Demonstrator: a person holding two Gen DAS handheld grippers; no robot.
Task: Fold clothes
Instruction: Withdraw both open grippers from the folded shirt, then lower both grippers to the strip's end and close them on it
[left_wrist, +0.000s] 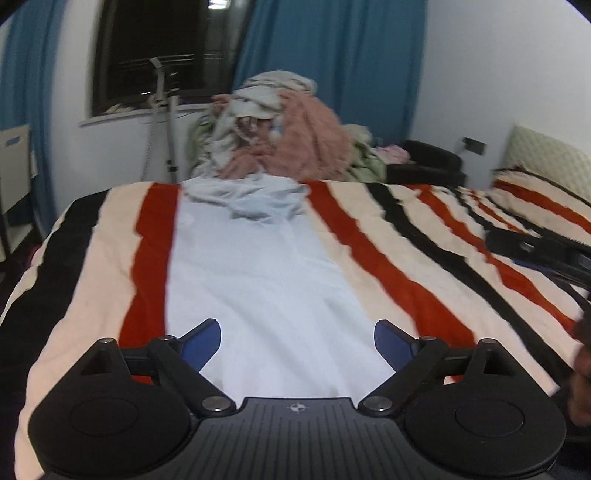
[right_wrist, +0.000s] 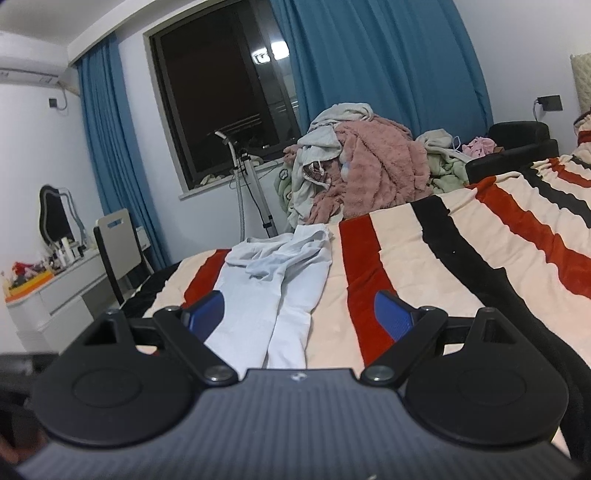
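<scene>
Your left gripper (left_wrist: 297, 341) and right gripper (right_wrist: 299, 314) both hover with fingers spread, holding nothing; the white trousers (left_wrist: 255, 273) lie lengthwise on the striped bed (left_wrist: 388, 258).

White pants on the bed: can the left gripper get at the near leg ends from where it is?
Probably yes. The left gripper is open, with the white pants lying flat on the striped blanket directly between and ahead of its fingers. Nothing sits in between.
</scene>
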